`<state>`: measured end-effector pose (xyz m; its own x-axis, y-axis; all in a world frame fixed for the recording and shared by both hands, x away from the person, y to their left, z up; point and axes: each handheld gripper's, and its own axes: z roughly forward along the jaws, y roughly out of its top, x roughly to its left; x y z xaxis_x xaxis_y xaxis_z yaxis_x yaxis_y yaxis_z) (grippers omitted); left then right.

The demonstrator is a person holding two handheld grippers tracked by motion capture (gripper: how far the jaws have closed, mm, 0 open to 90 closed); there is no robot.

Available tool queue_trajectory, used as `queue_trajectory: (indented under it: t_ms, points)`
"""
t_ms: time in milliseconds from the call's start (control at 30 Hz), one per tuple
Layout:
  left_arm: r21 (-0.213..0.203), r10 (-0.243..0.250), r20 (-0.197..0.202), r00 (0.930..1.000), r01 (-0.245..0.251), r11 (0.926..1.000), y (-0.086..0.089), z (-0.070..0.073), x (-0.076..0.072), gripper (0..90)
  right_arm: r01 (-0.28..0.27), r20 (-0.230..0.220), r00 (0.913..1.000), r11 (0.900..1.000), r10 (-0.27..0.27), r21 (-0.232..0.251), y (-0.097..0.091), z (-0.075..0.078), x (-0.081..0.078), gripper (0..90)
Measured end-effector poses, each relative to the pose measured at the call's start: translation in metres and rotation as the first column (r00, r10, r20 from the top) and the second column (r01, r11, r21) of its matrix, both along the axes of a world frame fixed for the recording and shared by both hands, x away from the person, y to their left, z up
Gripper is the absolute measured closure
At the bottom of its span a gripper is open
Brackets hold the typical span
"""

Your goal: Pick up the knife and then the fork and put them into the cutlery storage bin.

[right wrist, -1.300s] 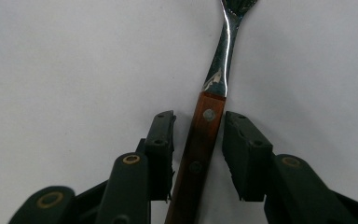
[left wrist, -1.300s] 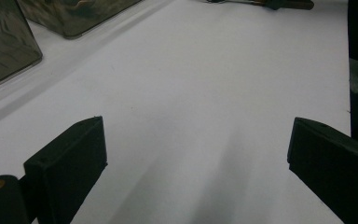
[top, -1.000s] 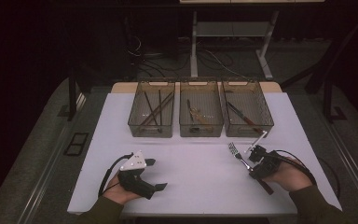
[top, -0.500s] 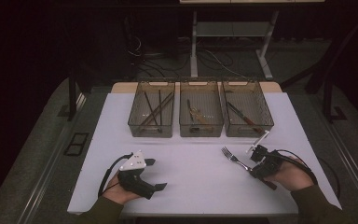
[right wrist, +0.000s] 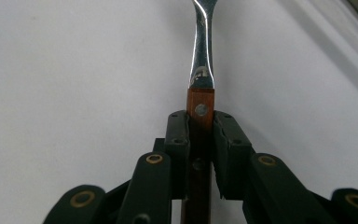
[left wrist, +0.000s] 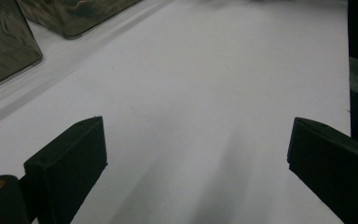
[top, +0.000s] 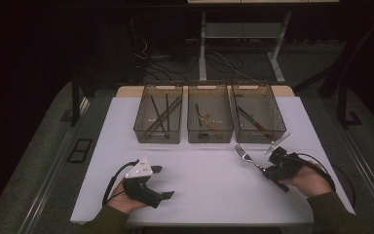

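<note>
Fork [right wrist: 201, 70] lower now, tines cut off.

Fork [right wrist: 201, 51]: in the right gripper view the tines lie beyond the fingers [right wrist: 177, 140], cut off by the top edge; the wooden handle is hidden between and behind the pads. In the high view, contents of the three bins [top: 210, 119] are too small to identify reliably.
</note>
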<state>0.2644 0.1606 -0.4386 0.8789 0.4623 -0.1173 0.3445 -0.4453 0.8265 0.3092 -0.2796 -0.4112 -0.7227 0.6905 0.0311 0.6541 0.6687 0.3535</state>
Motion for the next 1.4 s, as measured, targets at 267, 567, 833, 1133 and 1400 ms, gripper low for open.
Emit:
queue_trajectory:
  t_ms: [267,567,833,1133,1400]
  points:
    - [0.001,-0.001,0.0,1.0,0.001,1.0,0.0,0.0,0.0,4.0,0.029,0.057,0.9978,0.9954,-0.034,0.091,-0.013,0.006,0.003,77.2]
    - [-0.005,0.003,-0.003,1.0,-0.003,1.0,0.001,0.0,0.001,4.0,0.078,0.125,0.9868,0.9789,-0.103,0.189,-0.028,0.013,0.005,77.1]
    - [-0.012,0.009,-0.018,0.9998,-0.009,0.9999,0.002,-0.003,0.003,4.0,0.1,0.199,0.968,0.963,-0.152,0.25,-0.038,0.022,0.006,77.2]
    - [-0.023,0.007,-0.018,0.9998,-0.008,0.9997,0.002,-0.002,0.003,4.0,0.123,0.255,0.9425,0.9339,-0.216,0.336,-0.05,0.03,0.012,77.2]
    - [-0.016,0.01,-0.021,0.9997,-0.01,0.9998,0.002,-0.003,0.003,4.0,0.14,0.297,0.9175,0.9138,-0.265,0.381,-0.057,0.038,0.014,77.2]
